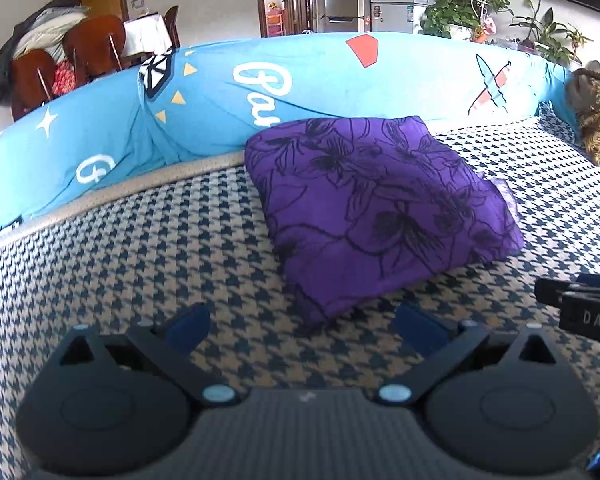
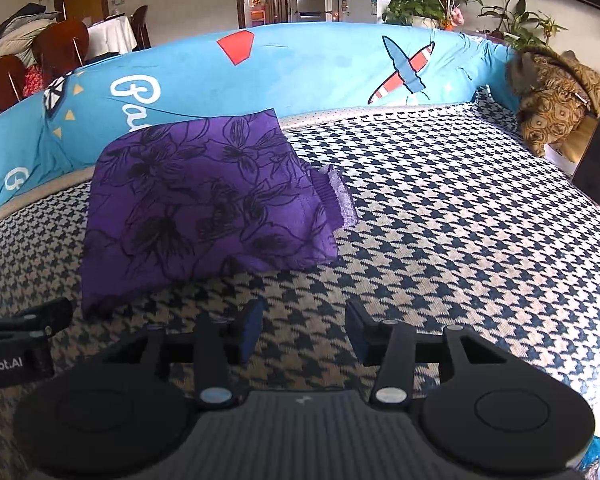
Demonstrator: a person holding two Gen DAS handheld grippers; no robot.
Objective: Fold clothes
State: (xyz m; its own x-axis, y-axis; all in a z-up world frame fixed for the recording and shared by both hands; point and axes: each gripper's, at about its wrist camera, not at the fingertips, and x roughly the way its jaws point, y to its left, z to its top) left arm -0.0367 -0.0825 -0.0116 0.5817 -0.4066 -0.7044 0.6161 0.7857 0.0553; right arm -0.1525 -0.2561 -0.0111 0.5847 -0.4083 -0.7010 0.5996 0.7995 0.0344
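A purple garment with a black flower print [image 1: 380, 204] lies folded into a compact bundle on the houndstooth cover [image 1: 140, 248]. It also shows in the right wrist view [image 2: 204, 208], with a ribbed cuff [image 2: 340, 196] sticking out at its right side. My left gripper [image 1: 304, 328] is open and empty, just in front of the garment's near corner. My right gripper [image 2: 304, 332] is open and empty, in front of the garment's right part, over bare cover [image 2: 460, 220]. Neither gripper touches the cloth.
A blue printed bolster [image 1: 260, 92] runs along the far edge behind the garment. A brown patterned bundle [image 2: 556, 100] and a dark tablet [image 2: 596, 160] sit at the far right. Chairs, a fridge and plants stand beyond.
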